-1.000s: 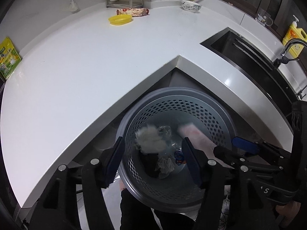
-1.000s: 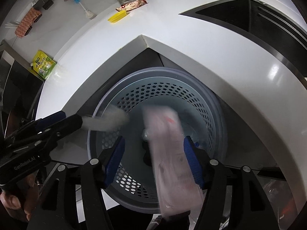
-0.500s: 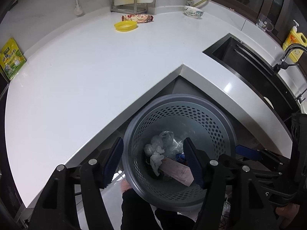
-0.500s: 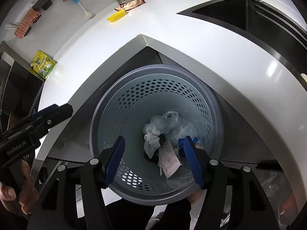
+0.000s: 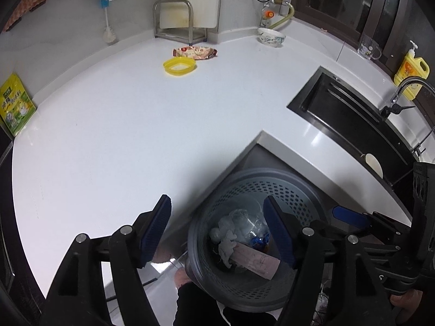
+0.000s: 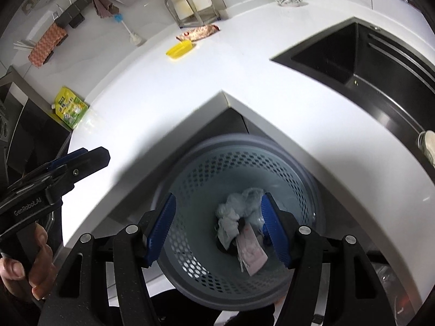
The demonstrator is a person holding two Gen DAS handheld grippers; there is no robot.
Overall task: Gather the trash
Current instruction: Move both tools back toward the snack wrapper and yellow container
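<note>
Both grippers hang above the round grey perforated plastic waste basket (image 5: 296,190), which sits on the floor in the notch of the white L-shaped countertop (image 5: 122,135). The left gripper (image 5: 217,228) has its blue-padded jaws apart and opening, nothing between them but air, with the basket far below. The right gripper (image 6: 218,224) also stands spread and opening, nothing pinched.

Down in the basket: crumpled white tissue (image 5: 227,247), a clear crushed plastic bottle (image 5: 250,226) and a flat pink paper wrapper (image 5: 255,262) lying across the bottom. From the right wrist, the tissue (image 6: 227,218) and pink wrapper (image 6: 251,254) show more directly from above, though the basket rim (image 6: 190,152) is blurred there.

More trash waits on the counter near the back wall: a shallow yellow plastic lid (image 5: 179,66) and, just behind it, a crinkled red-and-tan snack wrapper (image 5: 195,52).

Only the left wrist view gives the curved chrome tap (image 5: 407,87) and the yellow pump bottle of detergent (image 5: 412,72) beyond the black sink (image 5: 350,119); it also catches the right gripper's blue tip at its right edge. Only the right wrist view shows the hand (image 6: 24,269) gripping the left tool's handle, plus an orange chevron cloth (image 6: 46,44) hanging on the wall rail. The green-and-yellow pouch (image 5: 15,107) at the counter's left end appears in both
</note>
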